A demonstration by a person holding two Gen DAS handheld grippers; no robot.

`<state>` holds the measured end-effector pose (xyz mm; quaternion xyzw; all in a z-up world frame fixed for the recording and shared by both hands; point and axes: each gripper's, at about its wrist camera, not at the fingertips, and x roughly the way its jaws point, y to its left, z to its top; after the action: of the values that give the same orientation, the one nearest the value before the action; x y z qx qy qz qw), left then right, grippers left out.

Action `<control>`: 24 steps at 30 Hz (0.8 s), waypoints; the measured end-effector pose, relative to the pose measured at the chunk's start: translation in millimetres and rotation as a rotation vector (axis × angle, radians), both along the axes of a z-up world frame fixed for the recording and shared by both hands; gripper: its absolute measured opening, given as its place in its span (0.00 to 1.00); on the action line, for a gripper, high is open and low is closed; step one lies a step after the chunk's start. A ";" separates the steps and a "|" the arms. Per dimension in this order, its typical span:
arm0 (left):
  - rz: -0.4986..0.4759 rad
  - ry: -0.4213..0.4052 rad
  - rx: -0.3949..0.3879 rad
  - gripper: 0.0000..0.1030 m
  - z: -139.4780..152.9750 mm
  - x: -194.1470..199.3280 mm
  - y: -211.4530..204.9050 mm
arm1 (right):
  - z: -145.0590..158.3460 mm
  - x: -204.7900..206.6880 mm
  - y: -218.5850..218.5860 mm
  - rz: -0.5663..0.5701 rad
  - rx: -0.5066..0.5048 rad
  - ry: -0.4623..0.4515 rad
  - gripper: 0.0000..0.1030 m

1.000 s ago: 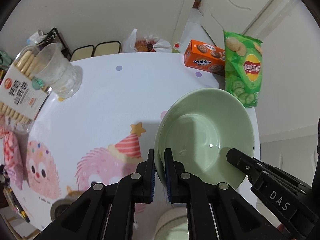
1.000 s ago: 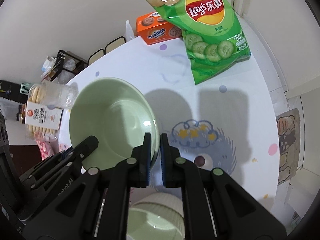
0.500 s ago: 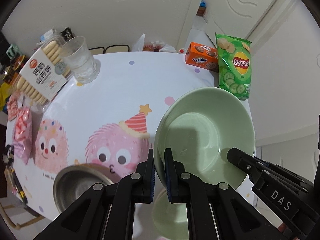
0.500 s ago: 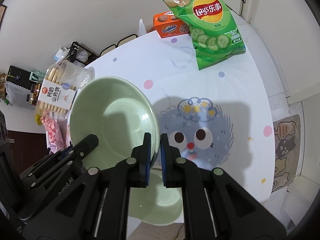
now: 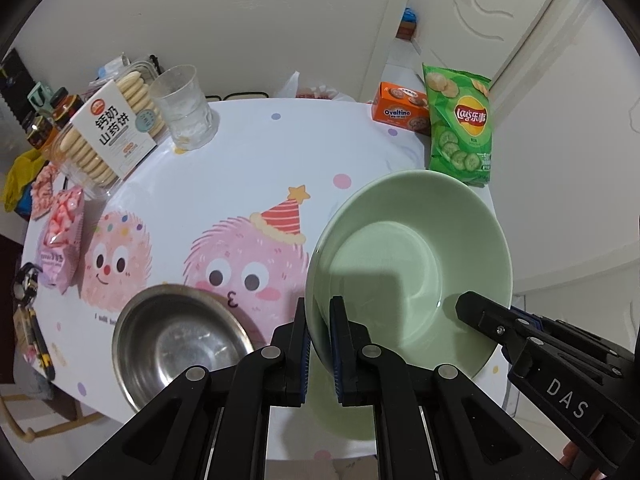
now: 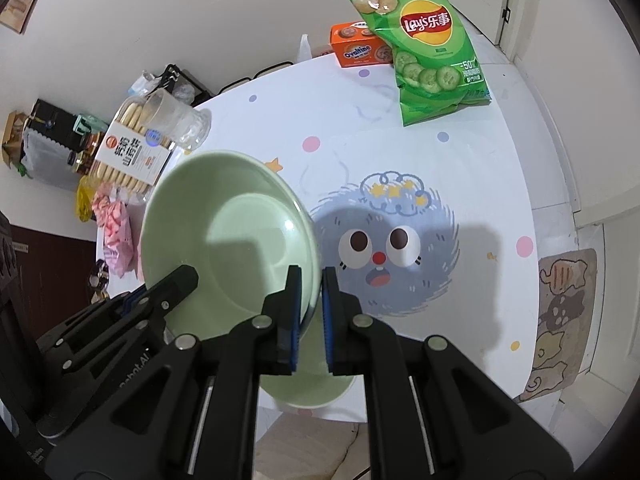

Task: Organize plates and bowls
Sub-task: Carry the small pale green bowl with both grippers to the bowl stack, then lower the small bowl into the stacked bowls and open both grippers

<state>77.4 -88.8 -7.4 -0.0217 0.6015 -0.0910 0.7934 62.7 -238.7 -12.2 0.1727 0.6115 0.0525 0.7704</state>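
The green bowl (image 5: pixel 412 264) is up in the air, above the near edge of the table (image 5: pixel 256 160). Two grippers carry it together. The left gripper (image 5: pixel 319 344) is clamped on the bowl's left rim. The right gripper (image 6: pixel 309 312) is clamped on the opposite rim. Each one has the thin rim pinched between its two blue pads.

To do this step well, both hands should move together at the same speed, so the bowl does not twist or slip out. Keep it level. It probably goes down onto the other green dish (image 6: pixel 308 380) that sits right under it at the near edge, though that dish is mostly hidden. Lower it slowly and let go only when it rests flat.

The steel bowl (image 5: pixel 180 344) sits near the edge too, just left of the green one, so keep clear of it.

Both grippers point steeply down at the table, tilted a little forward.
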 end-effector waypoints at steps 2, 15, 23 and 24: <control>0.001 0.001 0.003 0.08 0.7 -6.7 0.7 | 0.6 -4.6 1.6 0.010 -0.003 -0.001 0.11; -0.003 0.070 0.007 0.09 -24.3 -42.9 2.7 | -19.6 -37.1 8.5 0.069 -0.026 0.070 0.11; -0.004 0.113 0.005 0.09 -41.1 -53.0 2.4 | -33.9 -46.1 13.0 0.094 -0.061 0.116 0.11; -0.007 0.115 0.006 0.09 -42.3 -53.6 2.4 | -35.4 -47.2 13.5 0.098 -0.066 0.122 0.12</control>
<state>23.8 -86.5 -49.7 -0.0224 0.6465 -0.0903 0.7572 15.4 -225.2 -47.6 0.1199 0.6663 0.0592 0.7336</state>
